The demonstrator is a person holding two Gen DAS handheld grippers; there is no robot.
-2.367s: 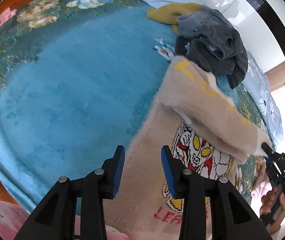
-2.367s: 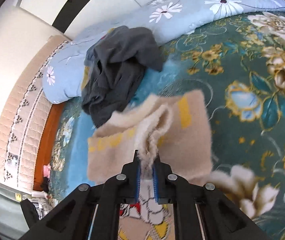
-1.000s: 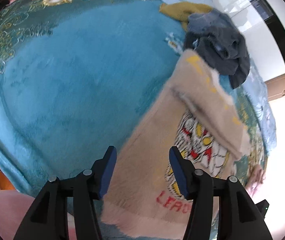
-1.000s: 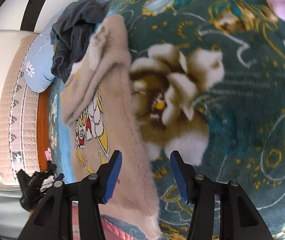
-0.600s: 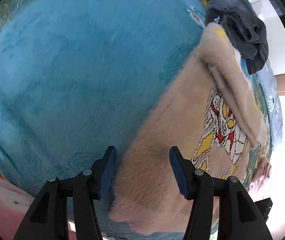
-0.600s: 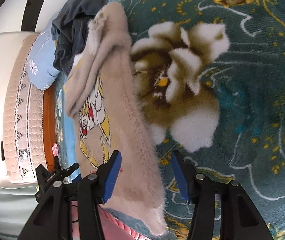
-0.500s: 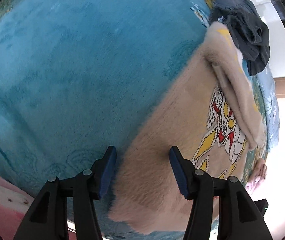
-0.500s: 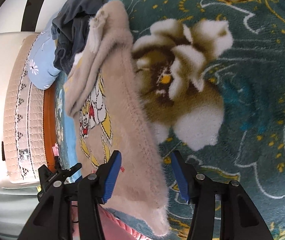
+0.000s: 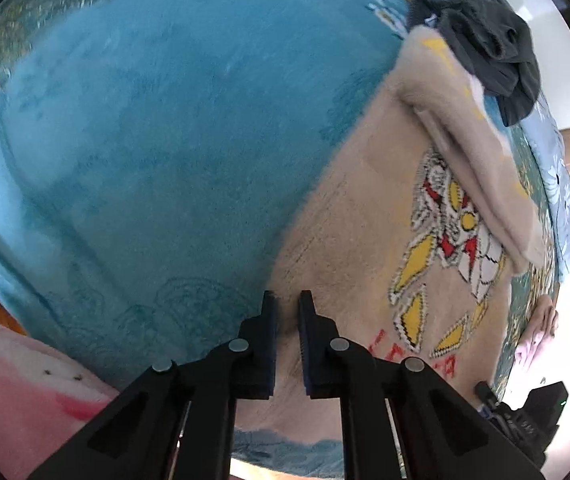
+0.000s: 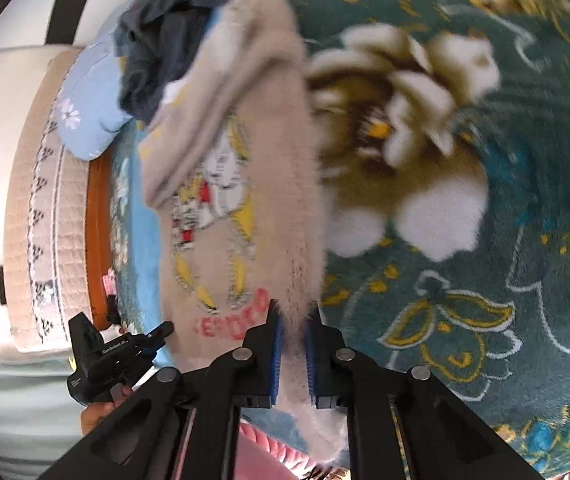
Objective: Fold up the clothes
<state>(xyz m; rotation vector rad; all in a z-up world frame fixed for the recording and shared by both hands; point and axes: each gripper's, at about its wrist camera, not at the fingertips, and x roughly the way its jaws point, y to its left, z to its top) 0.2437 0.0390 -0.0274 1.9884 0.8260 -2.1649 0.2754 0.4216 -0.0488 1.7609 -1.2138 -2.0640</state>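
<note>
Two grippers, left gripper [image 9: 287, 312] and right gripper [image 10: 293, 320], each pinch the near bottom corners of the beige sweater [image 9: 369, 216]; it stretches away toward the gray clothes [image 9: 481, 28].

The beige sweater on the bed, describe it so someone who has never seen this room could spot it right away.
On the teal floral blanket covering the bed, look just below the heap of dark grey clothes. The beige sweater lies spread there, one sleeve folded across its chest. It alone is fluffy, with a red, yellow and white cartoon figure above red lettering.

left tongs [image 9: 286, 312] pinched nearly closed, right tongs [image 10: 293, 322] likewise
</note>
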